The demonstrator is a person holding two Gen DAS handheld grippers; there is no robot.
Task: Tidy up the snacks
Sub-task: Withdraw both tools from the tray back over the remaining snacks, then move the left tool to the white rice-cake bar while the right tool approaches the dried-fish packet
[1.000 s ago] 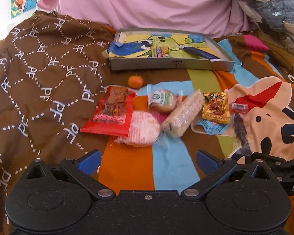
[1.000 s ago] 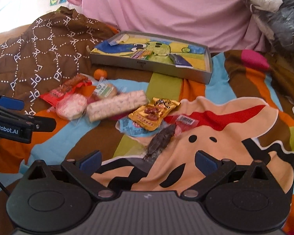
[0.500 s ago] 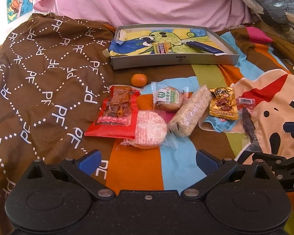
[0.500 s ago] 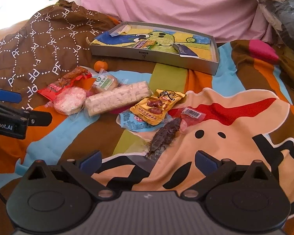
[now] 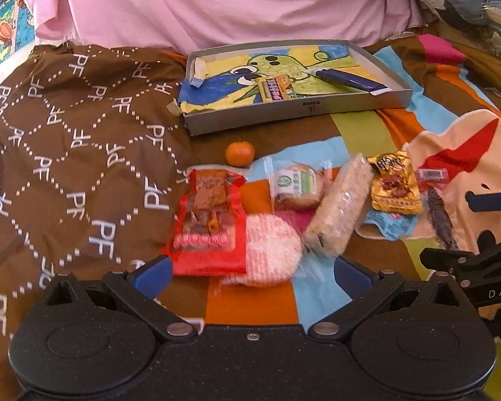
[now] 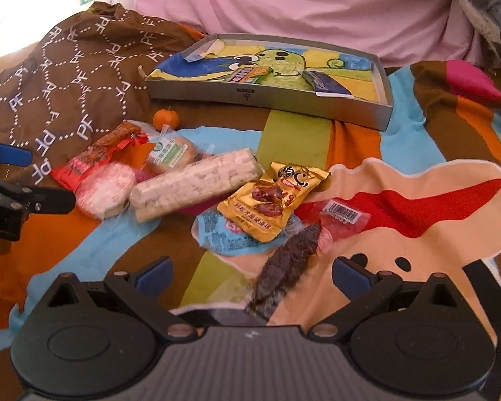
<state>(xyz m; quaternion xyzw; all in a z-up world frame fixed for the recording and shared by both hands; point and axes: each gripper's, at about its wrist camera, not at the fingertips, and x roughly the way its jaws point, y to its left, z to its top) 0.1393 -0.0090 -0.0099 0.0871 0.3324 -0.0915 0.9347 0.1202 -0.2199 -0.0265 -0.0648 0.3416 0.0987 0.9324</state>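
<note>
Left gripper [image 5: 252, 272] and right gripper [image 6: 250, 271]: both spread wide, holding nothing (2 total). Snack row near; grey tray [image 5: 297, 112] far, mandarin [image 5: 239, 153] between.

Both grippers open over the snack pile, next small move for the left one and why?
Probably ease the left gripper forward and down onto the round pink-white wrapped cake: its jaws are open and empty, that cake lies nearest between them, and the grey tray beyond has room.
</note>
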